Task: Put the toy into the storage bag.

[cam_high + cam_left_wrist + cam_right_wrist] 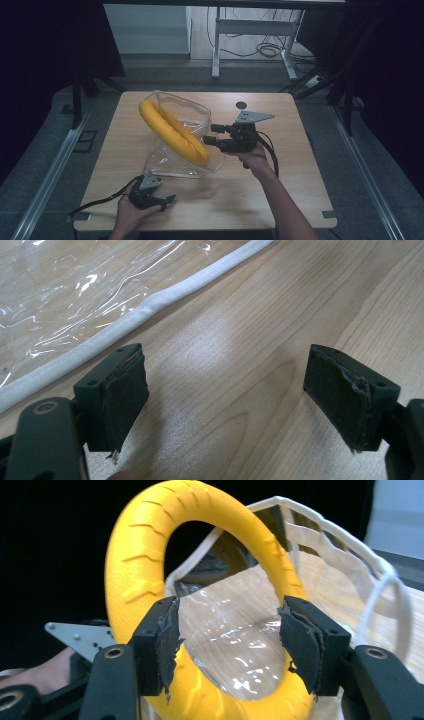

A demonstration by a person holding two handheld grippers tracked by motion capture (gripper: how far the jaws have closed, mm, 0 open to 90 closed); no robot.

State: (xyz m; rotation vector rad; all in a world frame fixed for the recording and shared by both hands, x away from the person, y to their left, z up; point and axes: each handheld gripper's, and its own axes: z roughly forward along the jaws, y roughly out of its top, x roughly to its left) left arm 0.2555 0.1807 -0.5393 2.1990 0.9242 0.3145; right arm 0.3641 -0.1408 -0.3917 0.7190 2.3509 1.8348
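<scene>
My right gripper point(210, 135) has its jaws spread, nothing pinched, right at the yellow ring point(172, 131) leaning half inside the clear bag point(192, 107) mid-table. The ring looks light, ribbed and grippy, so I'd pinch its tube. Left gripper point(167, 202) sits wide open nearby.

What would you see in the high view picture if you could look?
A yellow ring leans in a clear plastic bag on a wooden table. The right gripper reaches toward it, open; the left gripper waits, open, near the front edge.
</scene>
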